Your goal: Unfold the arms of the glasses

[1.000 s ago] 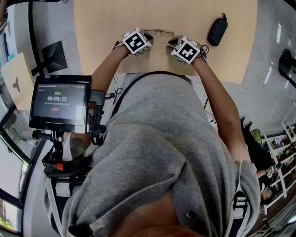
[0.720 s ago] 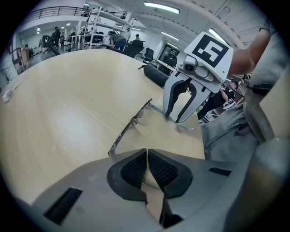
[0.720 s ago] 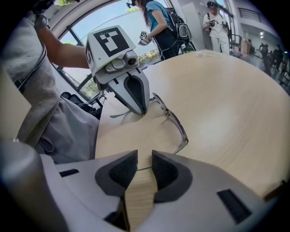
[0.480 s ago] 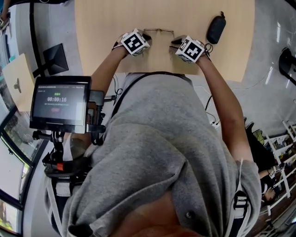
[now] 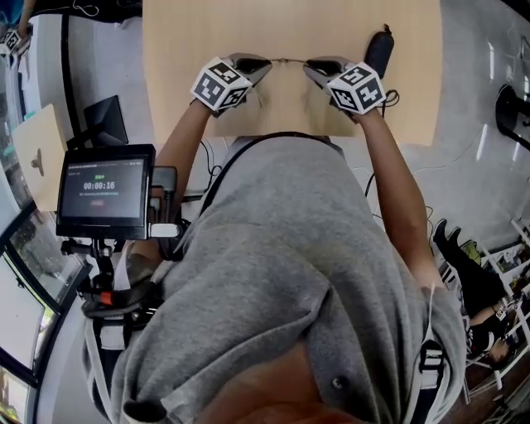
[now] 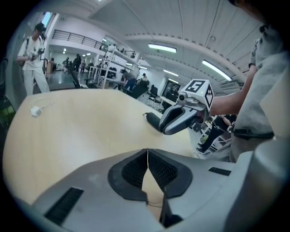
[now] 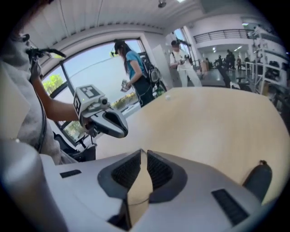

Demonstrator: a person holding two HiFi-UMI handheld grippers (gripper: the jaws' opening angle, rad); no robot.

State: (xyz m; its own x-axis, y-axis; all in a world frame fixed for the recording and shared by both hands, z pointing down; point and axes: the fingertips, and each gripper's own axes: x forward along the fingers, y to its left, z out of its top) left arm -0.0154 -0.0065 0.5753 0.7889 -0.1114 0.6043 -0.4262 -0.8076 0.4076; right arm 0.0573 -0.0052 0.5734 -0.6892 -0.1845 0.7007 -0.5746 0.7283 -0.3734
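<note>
The glasses show only as a thin, dark wire line over the pale wooden table. They are stretched straight between the tips of the two grippers, and lenses and arms are too fine to tell apart. I cannot tell whether the frame rests on the table or is held just above it.

The left gripper meets one end of the line and the right gripper meets the other, their noses turned inward toward each other.

In the left gripper view the ribbed black pads are pressed together at their tips, with only a narrow wedge of table showing behind them. The right gripper view shows the same closed pinch. Each gripper appears to clamp one end of the frame, though the wire is too thin to see between the pads.

A black case lies close by on the right gripper's outer side, away from the glasses.
</note>
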